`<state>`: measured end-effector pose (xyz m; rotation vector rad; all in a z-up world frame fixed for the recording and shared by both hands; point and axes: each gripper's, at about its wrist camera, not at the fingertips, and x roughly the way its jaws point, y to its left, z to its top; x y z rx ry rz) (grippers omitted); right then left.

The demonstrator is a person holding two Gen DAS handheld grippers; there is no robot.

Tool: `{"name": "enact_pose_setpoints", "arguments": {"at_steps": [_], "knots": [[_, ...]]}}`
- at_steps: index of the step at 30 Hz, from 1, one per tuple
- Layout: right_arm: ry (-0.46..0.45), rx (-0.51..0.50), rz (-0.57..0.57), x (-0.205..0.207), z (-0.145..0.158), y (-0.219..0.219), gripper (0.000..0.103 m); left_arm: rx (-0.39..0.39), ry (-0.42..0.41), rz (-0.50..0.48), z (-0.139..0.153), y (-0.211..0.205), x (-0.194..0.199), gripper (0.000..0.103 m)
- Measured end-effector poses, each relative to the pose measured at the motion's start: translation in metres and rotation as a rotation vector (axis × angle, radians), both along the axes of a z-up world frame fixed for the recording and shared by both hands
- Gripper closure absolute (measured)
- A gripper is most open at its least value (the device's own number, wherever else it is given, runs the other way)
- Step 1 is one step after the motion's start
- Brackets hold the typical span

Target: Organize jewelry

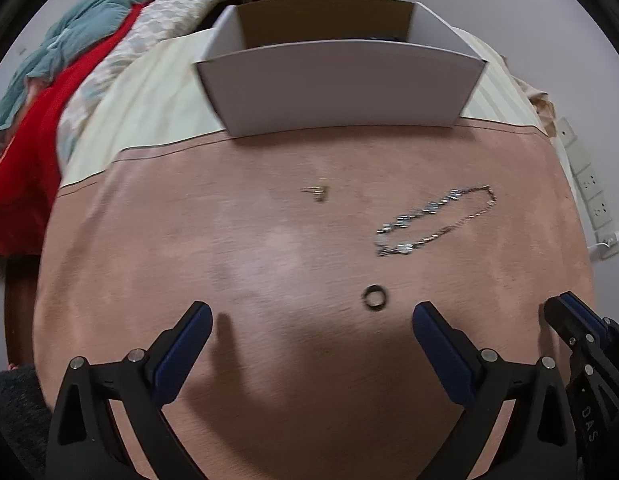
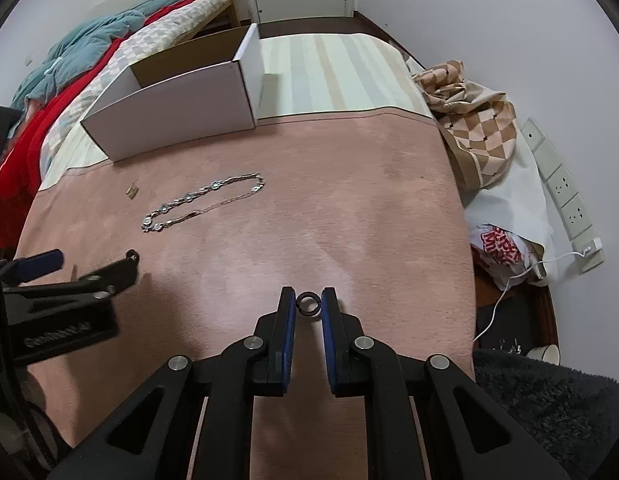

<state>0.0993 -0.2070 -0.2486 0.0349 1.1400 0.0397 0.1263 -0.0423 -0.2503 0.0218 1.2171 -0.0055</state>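
Readable text: only fragments

We make out "DAS" on the right gripper (image 1: pixel 565 312) body; the plastic bag (image 2: pixel 499 248) carries red lettering we can't read.
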Motion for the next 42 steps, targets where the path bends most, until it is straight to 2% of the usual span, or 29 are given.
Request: {"name": "enact_pose_setpoints", "arguments": {"at_steps": [1, 3, 4, 6, 7, 9, 11, 14, 21, 32, 38, 42], "knots": [[-0.001, 0.002, -0.005, 0.0, 0.0, -0.002, 0.09, -0.003, -0.002, -0.008, -0.001, -0.003, 0.0, 0.007], [-0.002, 0.005, -0.011, 0.0, 0.001, -0.004, 0.09, -0.008, -0.003, -0.021, -0.001, -0.007, -0.001, 0.025], [-0.003, 0.006, -0.014, 0.0, 0.001, -0.006, 0.09, -0.017, -0.013, -0.027, 0.001, -0.01, -0.001, 0.028], [-0.002, 0.009, -0.019, 0.001, 0.001, -0.007, 0.089, -0.021, -0.027, -0.045, 0.004, -0.014, 0.0, 0.049], [-0.001, 0.009, -0.022, 0.001, 0.001, -0.007, 0.089, -0.022, -0.032, -0.054, 0.005, -0.016, 0.0, 0.056], [-0.001, 0.012, -0.025, 0.002, 0.001, -0.009, 0.089, -0.029, -0.032, -0.069, 0.007, -0.02, 0.0, 0.08], [-0.005, 0.014, -0.029, 0.002, 0.002, -0.009, 0.089, -0.031, -0.028, -0.081, 0.008, -0.023, -0.002, 0.09], [-0.012, 0.017, -0.033, 0.002, 0.005, -0.01, 0.089, -0.034, -0.026, -0.085, 0.009, -0.024, -0.006, 0.093], [-0.037, 0.031, -0.045, 0.001, 0.014, -0.012, 0.089, -0.046, -0.046, -0.075, 0.016, -0.015, -0.003, 0.093], [-0.089, 0.076, -0.04, 0.008, 0.041, -0.011, 0.089, -0.059, -0.169, -0.076, 0.065, -0.01, 0.003, 0.093], [-0.164, 0.135, -0.026, 0.038, 0.077, -0.009, 0.089, -0.1, -0.223, -0.056, 0.101, 0.002, 0.028, 0.093], [-0.186, 0.259, -0.012, 0.082, 0.095, -0.008, 0.09, -0.167, -0.199, -0.014, 0.112, 0.023, 0.062, 0.093]]}}
